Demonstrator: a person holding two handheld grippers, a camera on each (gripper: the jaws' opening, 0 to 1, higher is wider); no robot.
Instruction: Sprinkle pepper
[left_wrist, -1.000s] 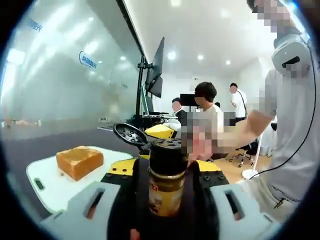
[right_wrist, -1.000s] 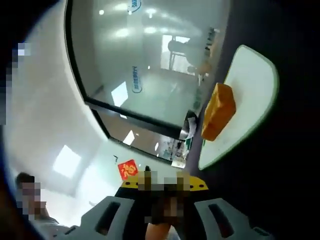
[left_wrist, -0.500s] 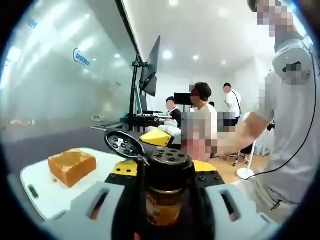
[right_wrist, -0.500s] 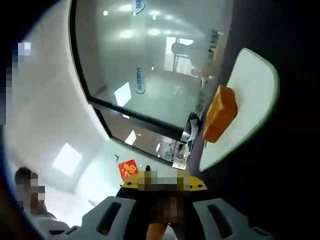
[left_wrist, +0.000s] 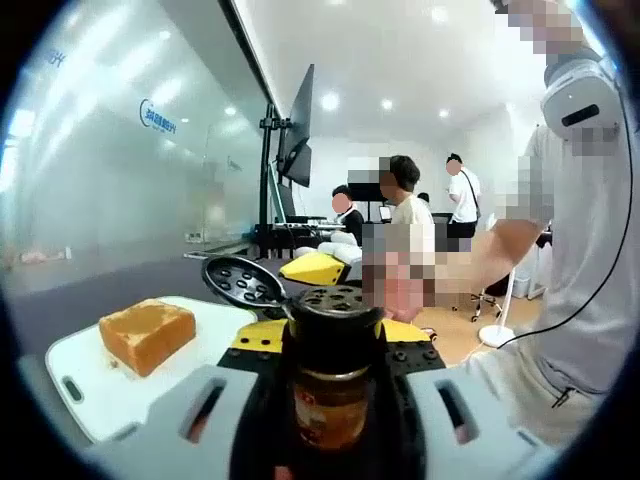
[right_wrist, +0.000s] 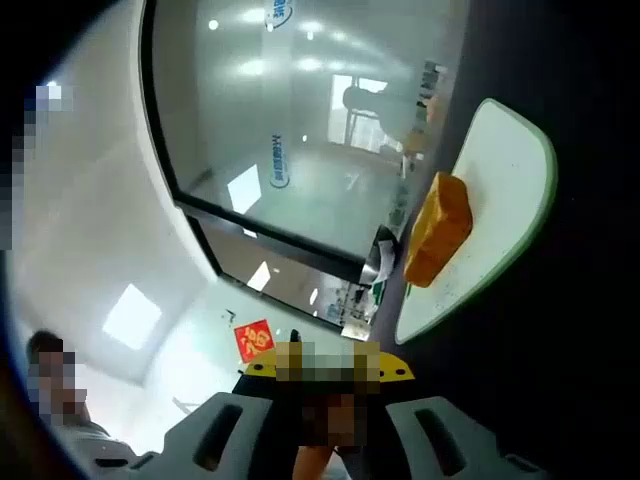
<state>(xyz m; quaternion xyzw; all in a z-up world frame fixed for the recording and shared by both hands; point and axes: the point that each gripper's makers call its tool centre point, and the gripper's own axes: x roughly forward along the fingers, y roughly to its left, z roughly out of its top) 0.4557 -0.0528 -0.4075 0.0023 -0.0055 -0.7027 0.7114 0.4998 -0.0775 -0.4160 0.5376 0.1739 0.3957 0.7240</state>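
Note:
My left gripper (left_wrist: 332, 425) is shut on a pepper jar (left_wrist: 330, 330) with brown contents. The jar stands upright between the jaws. Its black perforated top shows, and the round flip lid (left_wrist: 240, 282) hangs open to the left. A golden block of bread (left_wrist: 146, 334) lies on a white cutting board (left_wrist: 95, 395) at the lower left, beyond the jar. In the rolled right gripper view the same bread (right_wrist: 437, 230) and board (right_wrist: 510, 190) sit at the upper right. A mosaic patch covers the space between the jaws of my right gripper (right_wrist: 325, 400).
The board rests on a dark table (right_wrist: 560, 380) beside a frosted glass wall (left_wrist: 110, 170). A monitor on a stand (left_wrist: 298, 140) and several people are further back in the room. A person's arm and torso (left_wrist: 570, 300) are close on the right.
The left gripper view has shifted slightly, and the jar stays gripped with its lid open. The right gripper view is almost unchanged.

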